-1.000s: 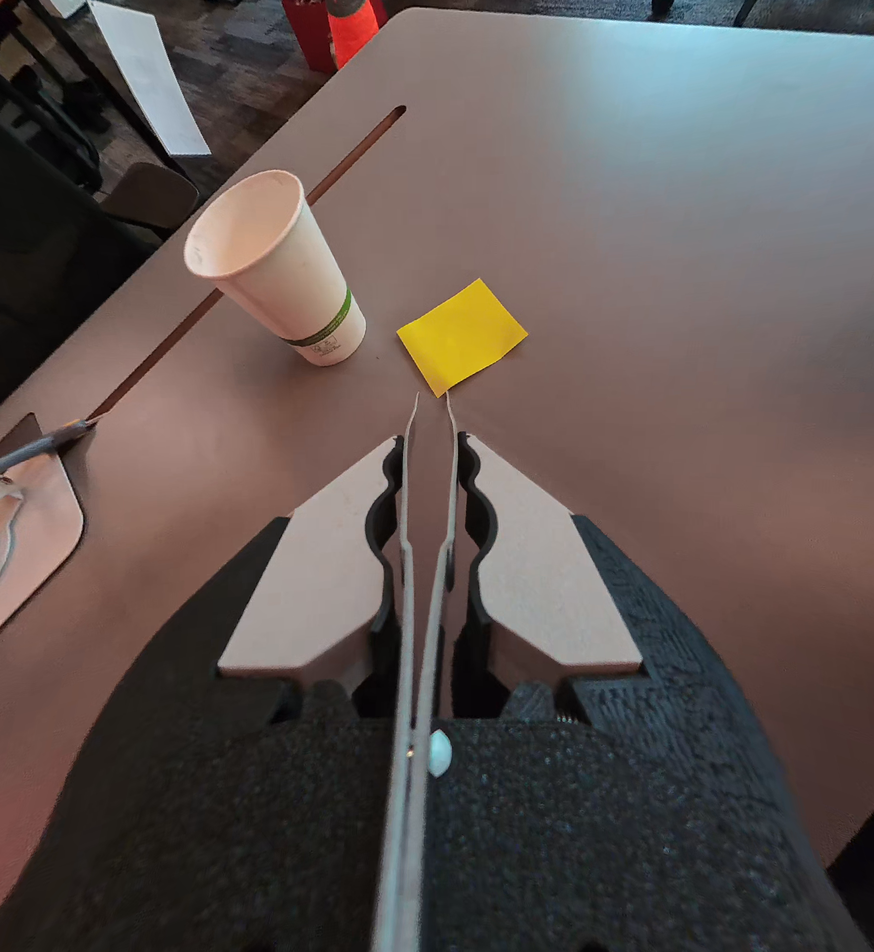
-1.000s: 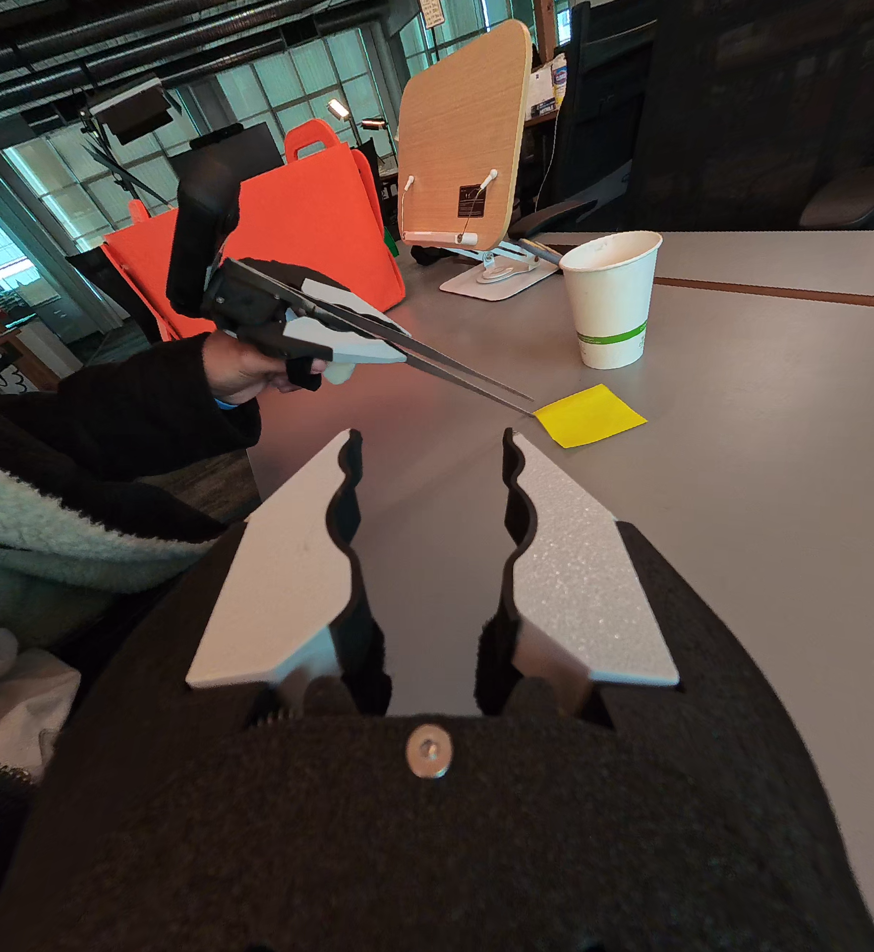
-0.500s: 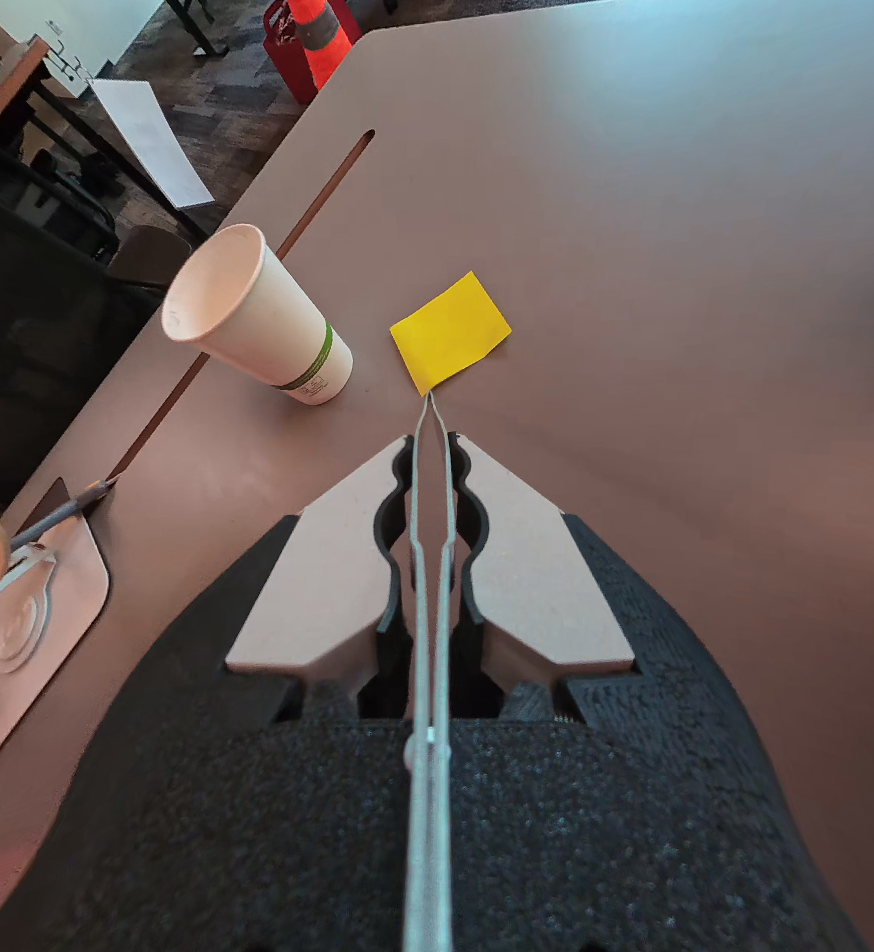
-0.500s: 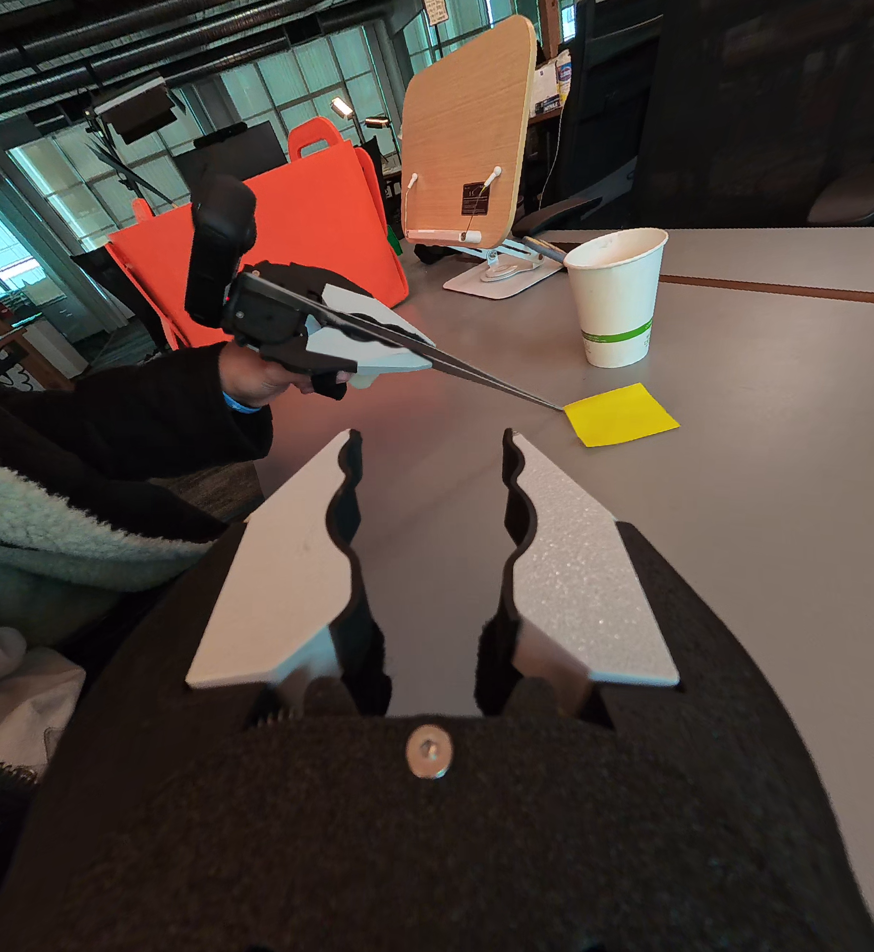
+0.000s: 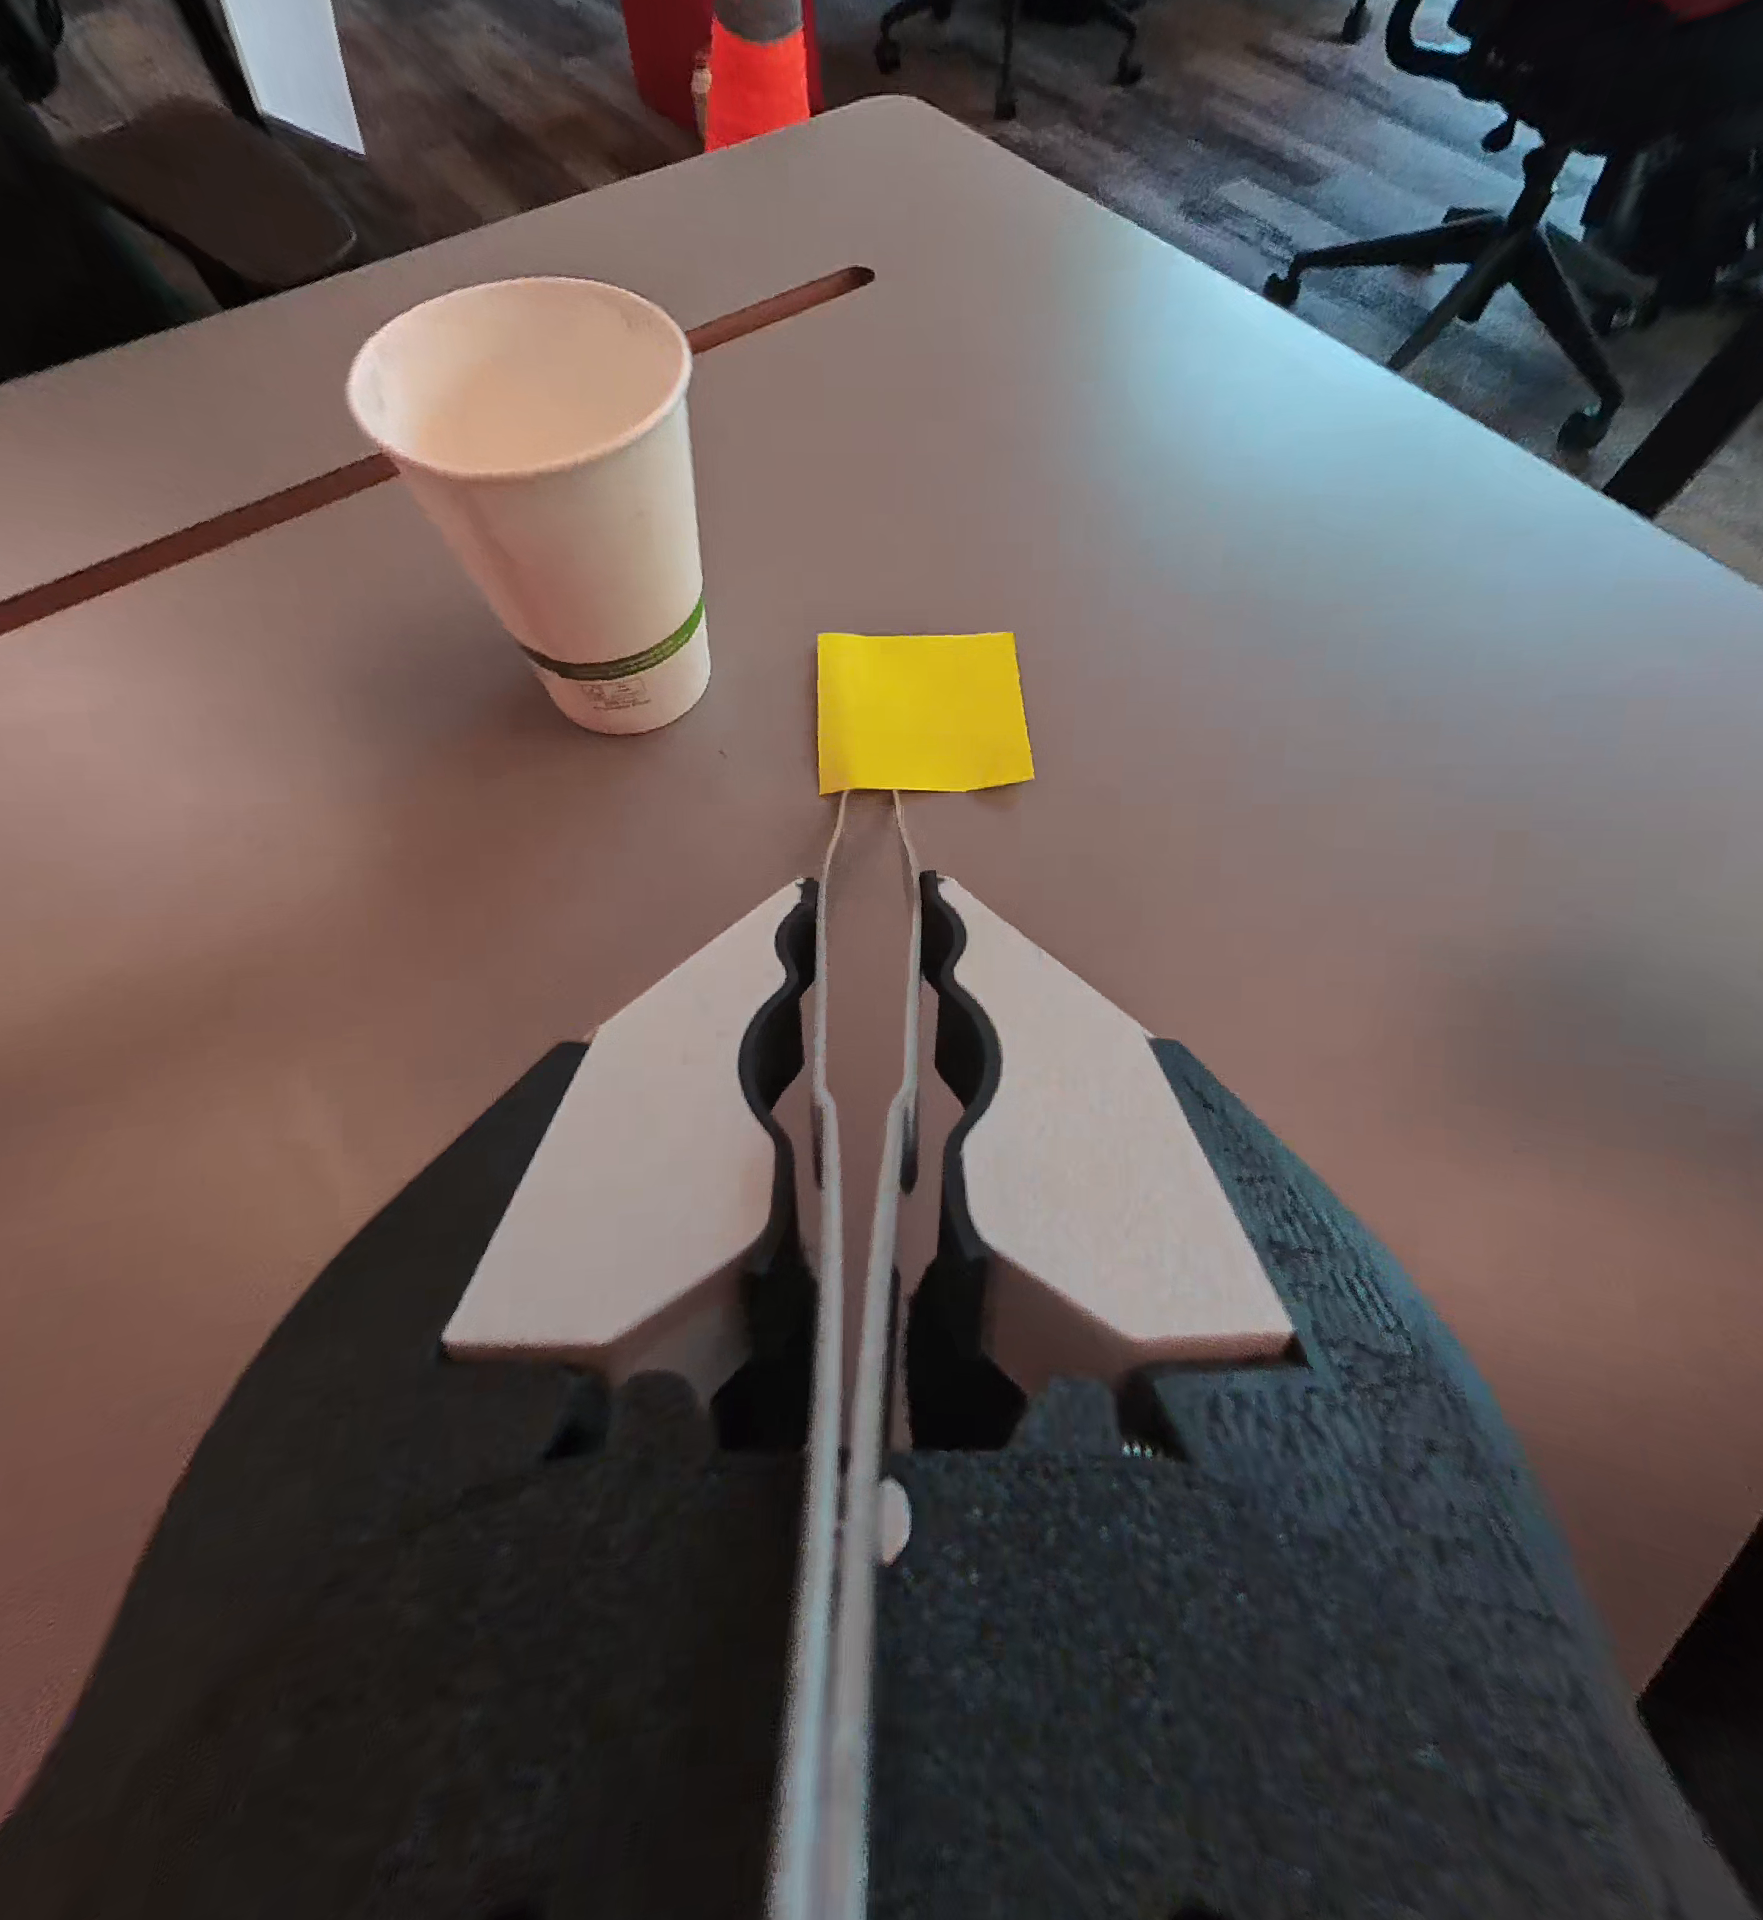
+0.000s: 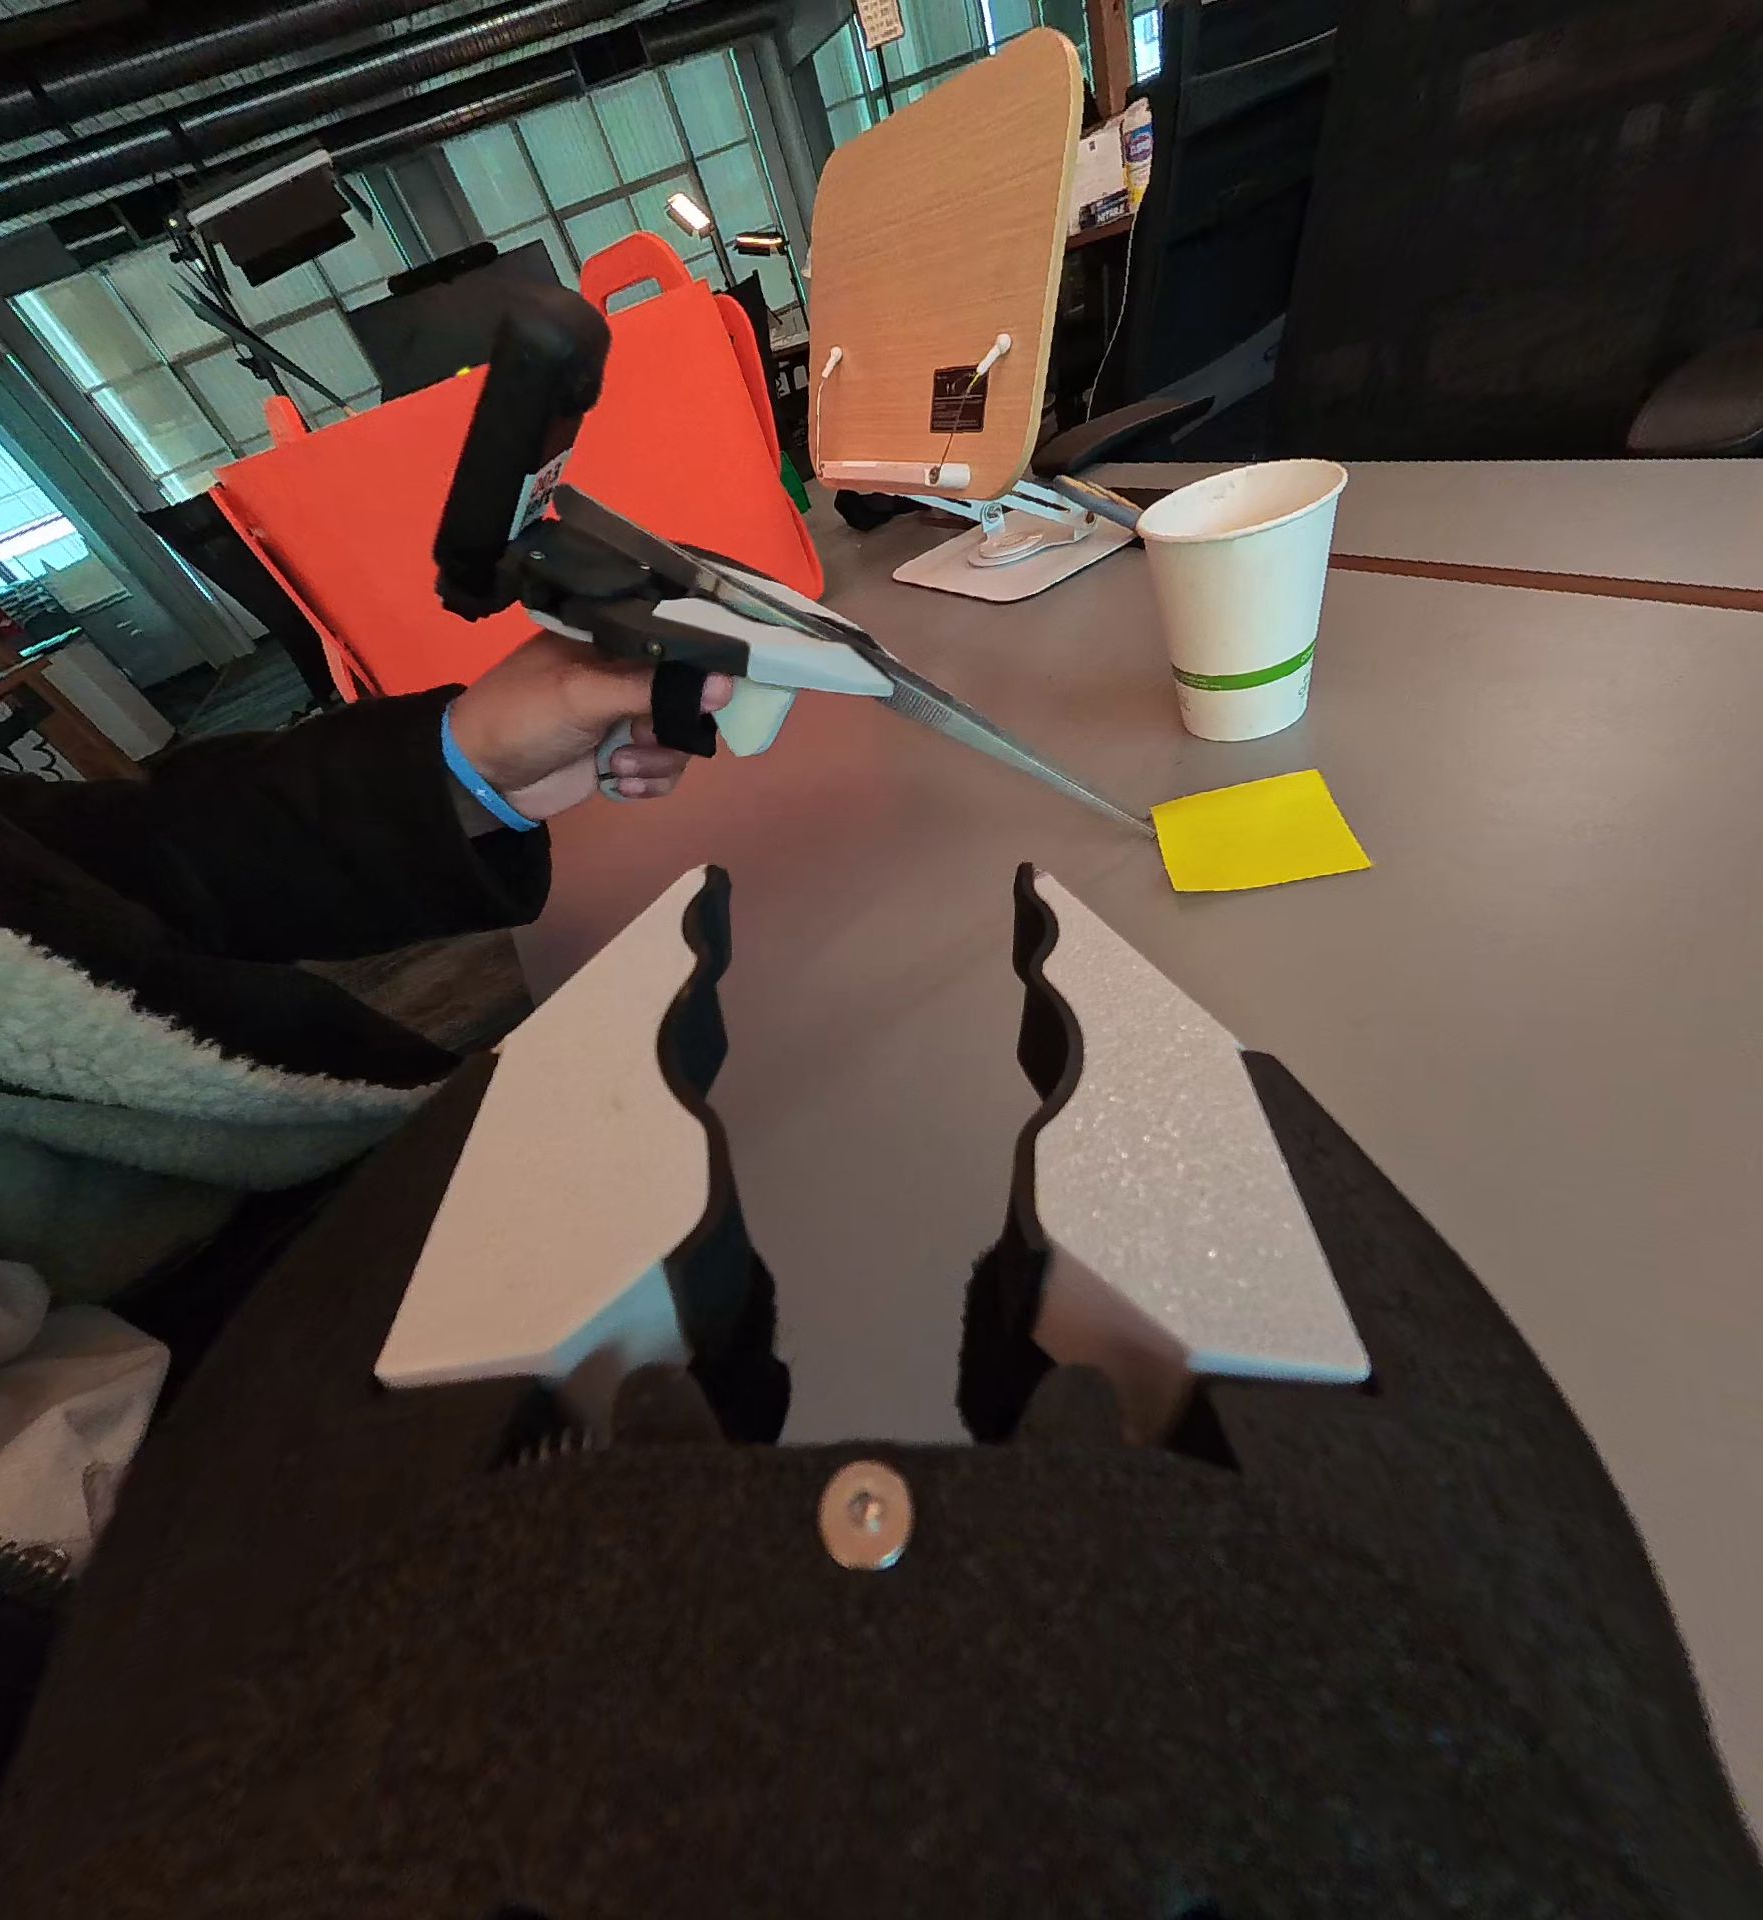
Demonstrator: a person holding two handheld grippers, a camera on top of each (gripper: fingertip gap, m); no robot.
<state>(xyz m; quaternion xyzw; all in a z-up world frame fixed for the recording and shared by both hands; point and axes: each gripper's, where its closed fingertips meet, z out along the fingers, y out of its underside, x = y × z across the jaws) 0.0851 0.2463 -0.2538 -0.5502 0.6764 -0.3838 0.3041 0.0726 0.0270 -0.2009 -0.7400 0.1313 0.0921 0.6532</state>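
Observation:
My left gripper (image 5: 869, 883) is shut on a pair of long metal tweezers (image 5: 825, 987) that stick out forward past its fingers. The tweezer tips stand slightly apart at the near edge of a yellow sticky note (image 5: 922, 712) that lies flat on the table (image 5: 1272, 623). A white paper cup (image 5: 555, 499) with a green band stands upright just left of the note. My right gripper (image 6: 869, 873) is open and empty, low over the table, short of the note (image 6: 1256, 831). From there I see a hand (image 6: 555, 727) holding the left gripper and the tweezers (image 6: 1012, 753).
A wooden book stand (image 6: 944, 260) on a white base stands behind the cup (image 6: 1246, 603). An orange bag (image 6: 420, 520) is beyond the table's edge. A long slot (image 5: 783, 307) runs across the table behind the cup. Office chairs (image 5: 1511, 239) stand on the floor at the far right. Some 25 cm of space lies between my two pairs of fingers. To reach the yellow sticky note (image 5: 922, 712) in a straight line is about 15 cm for my left fingers, about 25 cm for my right. Look for it in the right wrist view (image 6: 1243, 832) too.
The left gripper has swung round and moved forward, so the note now lies square ahead. The tweezer tips have gone from the note's corner to its near edge and spread slightly. The right gripper has not moved.

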